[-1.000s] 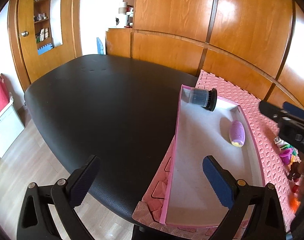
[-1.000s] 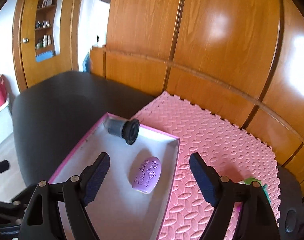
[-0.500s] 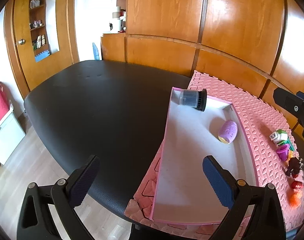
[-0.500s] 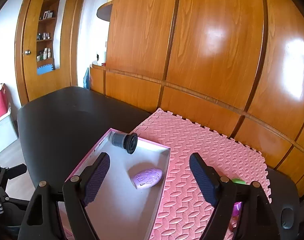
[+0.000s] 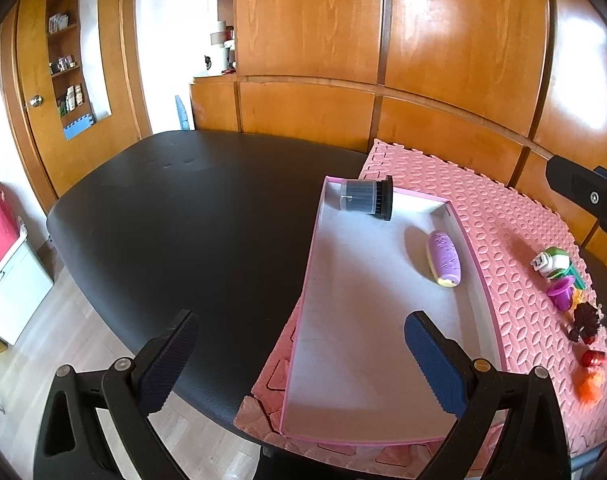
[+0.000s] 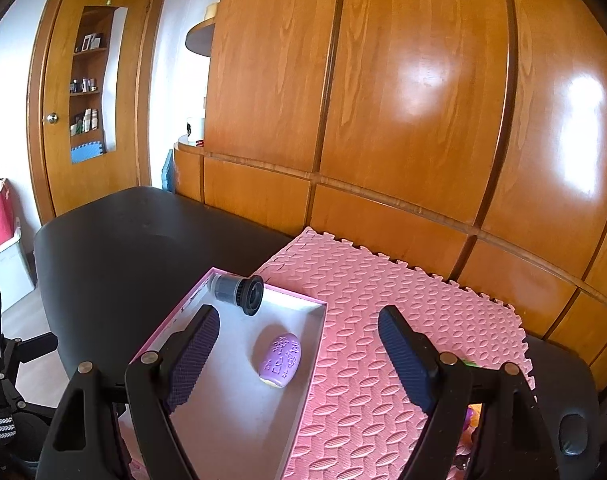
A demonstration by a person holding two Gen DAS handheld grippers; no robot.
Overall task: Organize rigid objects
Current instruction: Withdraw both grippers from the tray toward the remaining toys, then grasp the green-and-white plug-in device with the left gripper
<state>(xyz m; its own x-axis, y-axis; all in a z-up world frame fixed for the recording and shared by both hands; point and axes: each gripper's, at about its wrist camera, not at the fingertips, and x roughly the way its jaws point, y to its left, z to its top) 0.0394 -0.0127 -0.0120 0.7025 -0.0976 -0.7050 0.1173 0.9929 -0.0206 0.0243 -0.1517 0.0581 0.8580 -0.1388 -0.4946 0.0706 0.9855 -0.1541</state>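
Note:
A pink-rimmed white tray point(image 5: 367, 352) point(image 6: 231, 408) lies on a pink foam mat point(image 5: 483, 208) point(image 6: 383, 320). In it lie a dark grey cylinder with a black flange point(image 5: 367, 197) point(image 6: 239, 292) at the far end and a purple oval object point(image 5: 444, 257) point(image 6: 281, 356). Several small toys point(image 5: 563, 280) lie on the mat right of the tray. My left gripper point(image 5: 299, 360) is open and empty over the tray's near left edge. My right gripper point(image 6: 299, 354) is open and empty above the tray and mat.
The mat rests on a black table point(image 5: 183, 220) point(image 6: 123, 240). Wooden wall panels point(image 5: 423, 60) stand behind it. A white and red box point(image 5: 7, 256) sits on the floor at the left. The right gripper's body shows at the left view's right edge point(image 5: 583, 196).
Both grippers have pulled back and risen, so the tray looks smaller and farther. The purple object has rolled and turned within the tray. More toys have come into the left view.

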